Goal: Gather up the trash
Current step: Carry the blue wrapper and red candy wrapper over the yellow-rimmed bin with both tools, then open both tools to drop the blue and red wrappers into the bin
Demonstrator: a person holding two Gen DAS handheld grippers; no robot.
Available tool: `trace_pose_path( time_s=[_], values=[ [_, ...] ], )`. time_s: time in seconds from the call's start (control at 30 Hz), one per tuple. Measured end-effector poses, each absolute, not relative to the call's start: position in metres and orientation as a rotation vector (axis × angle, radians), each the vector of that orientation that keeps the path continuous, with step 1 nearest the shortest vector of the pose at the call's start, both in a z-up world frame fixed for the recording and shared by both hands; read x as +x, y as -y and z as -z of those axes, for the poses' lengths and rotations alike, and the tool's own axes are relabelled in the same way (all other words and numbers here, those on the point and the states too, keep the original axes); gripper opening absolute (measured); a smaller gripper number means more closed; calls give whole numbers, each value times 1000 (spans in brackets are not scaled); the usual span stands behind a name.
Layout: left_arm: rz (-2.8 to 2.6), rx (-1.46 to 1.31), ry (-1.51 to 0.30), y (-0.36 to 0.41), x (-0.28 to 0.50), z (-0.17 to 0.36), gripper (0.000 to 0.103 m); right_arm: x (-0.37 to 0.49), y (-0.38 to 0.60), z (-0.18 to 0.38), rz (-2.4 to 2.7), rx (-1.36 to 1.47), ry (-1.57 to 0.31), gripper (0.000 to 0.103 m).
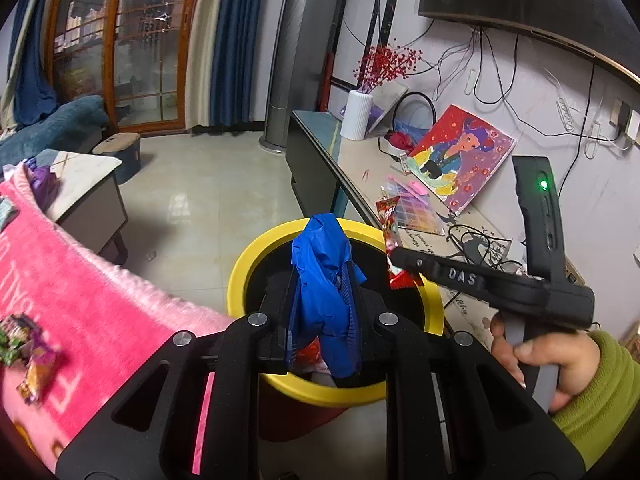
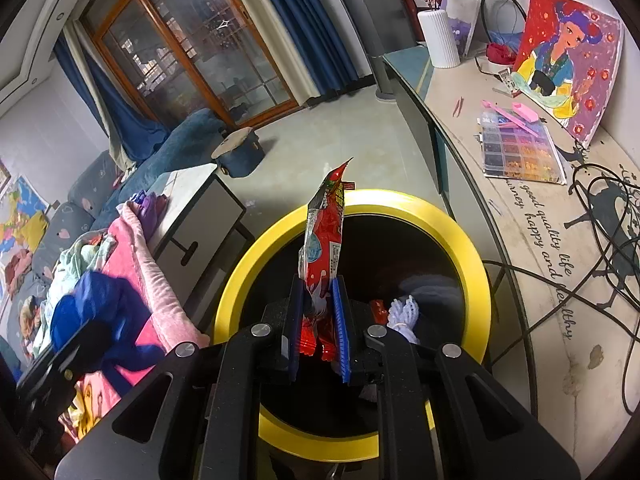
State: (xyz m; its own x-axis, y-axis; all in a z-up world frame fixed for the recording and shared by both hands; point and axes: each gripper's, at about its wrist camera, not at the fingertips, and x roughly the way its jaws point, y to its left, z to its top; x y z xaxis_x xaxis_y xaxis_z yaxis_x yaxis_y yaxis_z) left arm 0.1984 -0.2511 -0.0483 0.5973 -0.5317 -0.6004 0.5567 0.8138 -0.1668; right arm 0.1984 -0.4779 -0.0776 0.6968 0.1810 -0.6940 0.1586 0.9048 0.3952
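Observation:
My left gripper [image 1: 322, 280] is shut on a crumpled blue plastic bag [image 1: 324, 280] and holds it over the yellow-rimmed trash bin [image 1: 240, 276]. My right gripper [image 2: 318, 300] is shut on a red snack wrapper [image 2: 324, 236] standing upright over the same bin [image 2: 476, 264]. In the left wrist view the right gripper [image 1: 394, 258] reaches in from the right with the wrapper [image 1: 390, 224]. In the right wrist view the left gripper and blue bag [image 2: 96, 312] show blurred at left. Red and white trash [image 2: 404, 316] lies inside the bin.
A pink blanket [image 1: 80, 280] with snack wrappers [image 1: 36, 368] lies left of the bin. A long sideboard [image 2: 520, 240] on the right carries a painting [image 2: 568, 60], bead box [image 2: 520, 152], white vase [image 2: 438, 36] and cables. A low table [image 2: 200, 204] and blue sofa stand behind.

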Motion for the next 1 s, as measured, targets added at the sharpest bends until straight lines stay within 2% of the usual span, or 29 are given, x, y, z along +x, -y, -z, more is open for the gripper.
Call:
trace_pose_path(
  time_s=[0.27,0.33,0.43,0.53,0.6,0.67,0.73,0.77,0.87,0.93,1.0],
  values=[
    [646,35,-717,264,216,57,14,197,484,84,-39,435,-818,16],
    [646,32,-727,267,220,58,17,196,487,86,-34,445,-820,16],
    [643,25,-733,268,225,61,28,196,489,90,-25,457,-829,18],
    [642,11,-743,267,227,63,37,196,490,92,-19,461,-833,24],
    [636,8,-742,266,227,63,49,195,491,93,-11,464,-835,31],
    [627,-8,-740,262,226,63,56,194,493,92,1,467,-828,36],
    [611,-29,-736,255,225,61,66,194,492,90,7,463,-823,36],
    [603,-37,-736,251,225,60,74,194,492,89,7,461,-821,40],
    [580,-56,-737,242,223,58,89,192,487,84,18,444,-802,50],
    [560,-64,-739,235,220,57,92,192,484,79,17,433,-790,53],
    [541,-70,-735,227,217,56,92,190,482,74,15,428,-776,62]
  ],
)
